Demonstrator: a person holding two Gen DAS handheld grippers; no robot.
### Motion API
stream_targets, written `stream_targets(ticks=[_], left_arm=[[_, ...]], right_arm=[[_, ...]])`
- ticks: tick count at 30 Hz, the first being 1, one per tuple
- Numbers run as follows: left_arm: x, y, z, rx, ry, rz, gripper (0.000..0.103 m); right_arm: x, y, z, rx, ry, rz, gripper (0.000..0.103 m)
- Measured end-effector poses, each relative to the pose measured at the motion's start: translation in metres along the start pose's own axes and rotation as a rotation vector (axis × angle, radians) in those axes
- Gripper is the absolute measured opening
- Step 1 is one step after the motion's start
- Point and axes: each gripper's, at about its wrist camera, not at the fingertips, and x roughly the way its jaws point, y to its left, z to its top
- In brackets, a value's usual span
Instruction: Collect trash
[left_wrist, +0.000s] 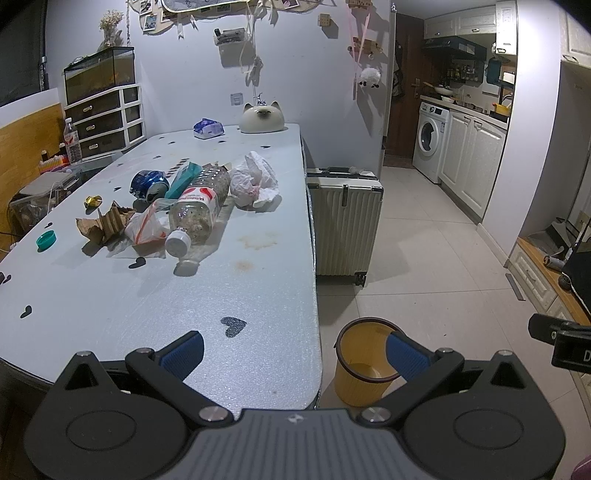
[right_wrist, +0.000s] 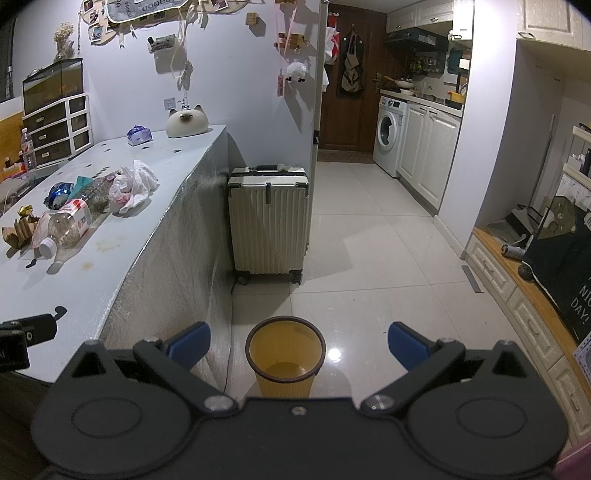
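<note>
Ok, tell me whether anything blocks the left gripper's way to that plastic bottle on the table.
Nothing visible does. The left gripper is open at the table's near edge, and only bare tabletop lies between it and the plastic bottle. The other trash sits beside or behind the bottle.

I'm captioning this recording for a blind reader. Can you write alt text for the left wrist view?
Open, empty left tongs hover over the near end of a pale table. Farther along lies trash: a plastic bottle, crushed blue can, white bag. A yellow bin stands on the floor below.
</note>
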Motion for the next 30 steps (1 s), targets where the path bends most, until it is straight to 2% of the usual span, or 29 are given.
stream_targets(ticks=[7, 11, 17, 23, 30], left_arm=[[-0.001, -0.004, -0.007, -0.002, -0.001, -0.007, 0.103], [0.014, -0.001, -0.011, -0.006, 0.014, -0.005, 0.103], [0.039, 0.017, -0.013, -0.039, 0.036, 0.021, 0.103], [0.068, 0.049, -0.007, -0.092, 0.055, 0.072, 0.103], [0.092, 0.095, 0.004, -0.142, 0.059, 0.148, 0.103]], right_arm=[[0.008, -0.005, -0.003, 0.003, 0.005, -0.008, 0.103], [0.014, -0.017, -0.013, 0.015, 0.022, -0.003, 0.103], [0.041, -0.009, -0.011, 0.027, 0.038, 0.024, 0.103], [0.068, 0.012, 0.002, 0.018, 0.045, 0.058, 0.103], [0.098, 0.056, 0.027, -0.003, 0.009, 0.124, 0.103]])
